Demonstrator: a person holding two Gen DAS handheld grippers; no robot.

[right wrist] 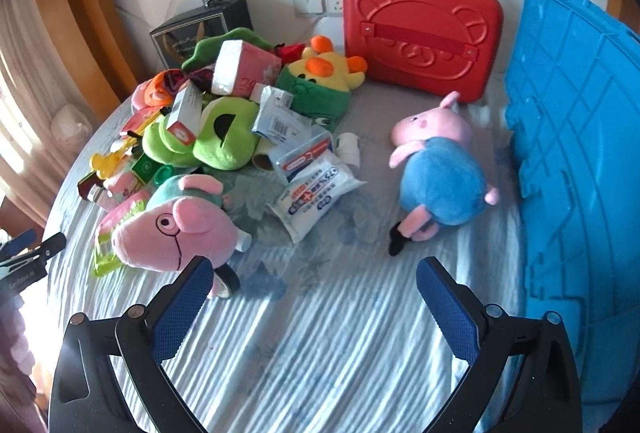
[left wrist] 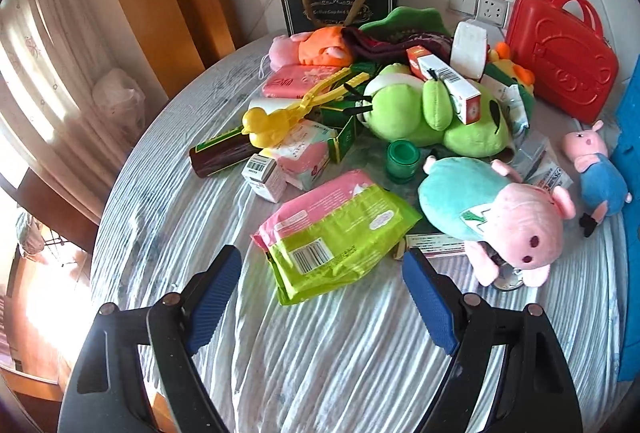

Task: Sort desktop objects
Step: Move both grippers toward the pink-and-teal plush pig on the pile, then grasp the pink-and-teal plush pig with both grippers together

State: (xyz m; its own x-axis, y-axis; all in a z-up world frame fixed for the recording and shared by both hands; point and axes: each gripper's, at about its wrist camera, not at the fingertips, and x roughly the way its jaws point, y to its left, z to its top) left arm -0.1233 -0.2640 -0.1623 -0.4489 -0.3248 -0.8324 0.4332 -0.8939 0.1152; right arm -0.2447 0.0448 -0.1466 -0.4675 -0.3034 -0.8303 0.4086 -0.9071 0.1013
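A: Left wrist view? 
B: Left gripper released, above green-pink packet. Approach step; next, straddle and clench.

A: Right wrist view? 
B: Right gripper released, empty; blue-bodied pig plush ahead, beside blue crate.

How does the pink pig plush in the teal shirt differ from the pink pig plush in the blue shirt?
The pink pig plush in the teal shirt looks bigger than the pink pig plush in the blue shirt. The teal-shirted one lies against the clutter pile, overlapping a green packet; the blue-shirted one lies apart on bare cloth near the red case. Both are soft pink pigs lying down.
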